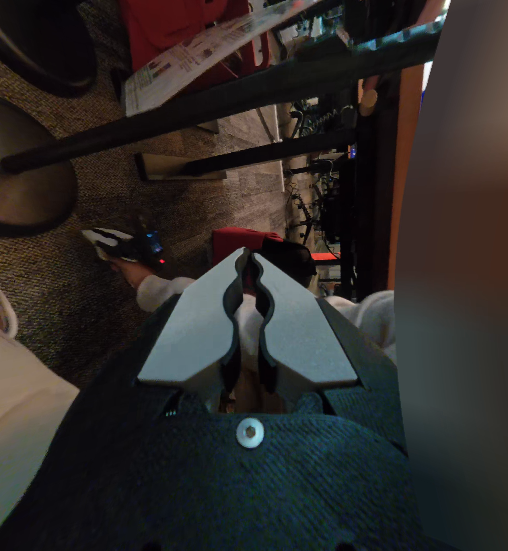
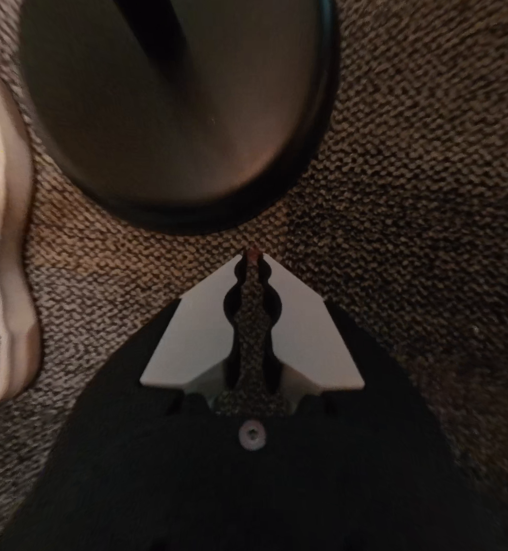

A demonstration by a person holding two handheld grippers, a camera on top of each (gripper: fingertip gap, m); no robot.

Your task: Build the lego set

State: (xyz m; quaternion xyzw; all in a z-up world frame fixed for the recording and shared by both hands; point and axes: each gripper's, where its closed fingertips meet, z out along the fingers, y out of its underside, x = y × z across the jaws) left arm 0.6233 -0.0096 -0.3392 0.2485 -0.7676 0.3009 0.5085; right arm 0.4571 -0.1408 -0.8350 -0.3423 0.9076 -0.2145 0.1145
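The left gripper [image 1: 250, 253] is held low above the carpet [image 1: 68, 298], its fingertips all but meeting with nothing between them. The right gripper [image 2: 252, 253], just short of a round dark base [image 2: 172, 119] on the carpet, is pinched on a tiny reddish piece [image 2: 253, 255] at its tips, too small to tell whether it is lego; a printed sheet [image 1: 193, 56] lies on a table edge beyond

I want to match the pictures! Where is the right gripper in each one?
Left wrist view: the right gripper sits left of centre, far off, over the carpet.
Right wrist view: the right gripper fills the bottom middle, pointing at a round dark base.
Shared landmark: the speckled brown carpet.
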